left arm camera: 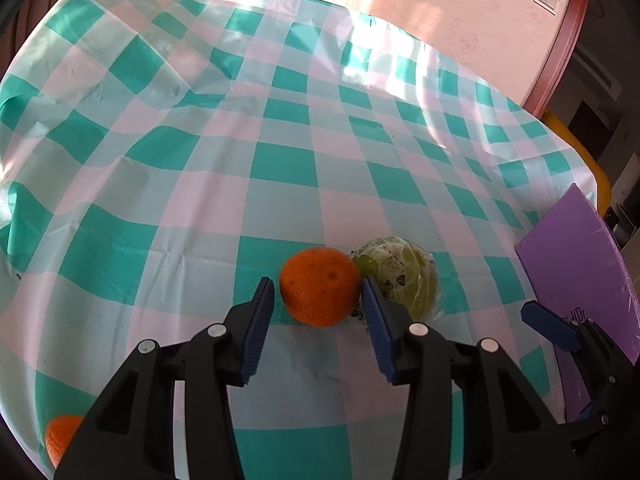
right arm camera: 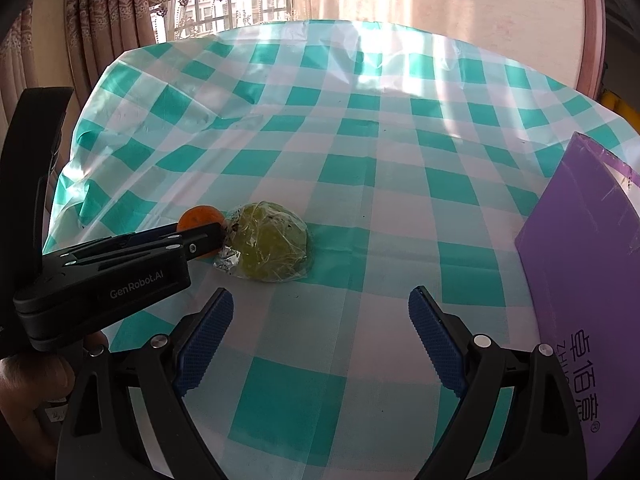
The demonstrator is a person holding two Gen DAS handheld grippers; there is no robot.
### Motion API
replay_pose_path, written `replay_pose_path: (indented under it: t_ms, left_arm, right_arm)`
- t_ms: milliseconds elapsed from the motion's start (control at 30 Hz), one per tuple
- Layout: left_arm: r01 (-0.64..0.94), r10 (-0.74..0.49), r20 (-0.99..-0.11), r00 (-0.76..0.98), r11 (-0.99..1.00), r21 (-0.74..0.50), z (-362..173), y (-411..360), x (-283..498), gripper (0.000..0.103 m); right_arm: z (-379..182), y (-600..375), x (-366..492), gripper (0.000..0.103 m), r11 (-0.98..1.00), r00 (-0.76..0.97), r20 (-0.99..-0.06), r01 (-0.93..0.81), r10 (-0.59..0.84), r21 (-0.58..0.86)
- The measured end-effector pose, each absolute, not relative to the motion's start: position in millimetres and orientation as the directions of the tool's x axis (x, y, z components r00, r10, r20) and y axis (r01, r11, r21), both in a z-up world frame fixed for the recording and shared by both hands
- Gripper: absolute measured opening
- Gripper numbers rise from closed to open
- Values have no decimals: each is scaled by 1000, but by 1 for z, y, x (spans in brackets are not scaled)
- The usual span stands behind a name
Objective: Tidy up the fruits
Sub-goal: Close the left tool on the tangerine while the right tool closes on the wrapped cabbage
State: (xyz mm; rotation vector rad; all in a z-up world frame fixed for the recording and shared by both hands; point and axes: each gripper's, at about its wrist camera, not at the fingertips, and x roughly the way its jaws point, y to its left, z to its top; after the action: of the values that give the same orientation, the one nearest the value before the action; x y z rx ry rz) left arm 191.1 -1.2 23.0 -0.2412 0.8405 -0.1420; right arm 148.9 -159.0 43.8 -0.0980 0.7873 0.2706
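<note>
An orange (left arm camera: 320, 286) lies on the green-and-white checked tablecloth (left arm camera: 280, 160), touching a green fruit wrapped in clear plastic (left arm camera: 404, 276). My left gripper (left arm camera: 318, 294) is open, its blue pads either side of the orange's near half, the right pad between the two fruits. In the right wrist view the orange (right arm camera: 199, 218) is partly hidden behind the left gripper (right arm camera: 208, 240), beside the wrapped fruit (right arm camera: 270, 246). My right gripper (right arm camera: 320, 300) is open and empty, short of the wrapped fruit. It also shows in the left wrist view (left arm camera: 550, 326). A second orange (left arm camera: 60, 438) lies at the lower left.
A purple box (right arm camera: 580, 264) with printed characters stands at the right of the table; it also shows in the left wrist view (left arm camera: 580, 260). Curtains and a window (right arm camera: 208, 4) are behind the table. A yellow object (left arm camera: 576, 136) sits past the table's right edge.
</note>
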Motion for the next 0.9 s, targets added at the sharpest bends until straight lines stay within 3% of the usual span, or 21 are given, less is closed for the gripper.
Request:
replay_pose_path:
  t_ms: [900]
  left_arm:
    - [-99,-135,-665,735,948,-301,29,28,175,40]
  right_arm:
    - [33,-131,185,87,948,586,-770,-309,254,77]
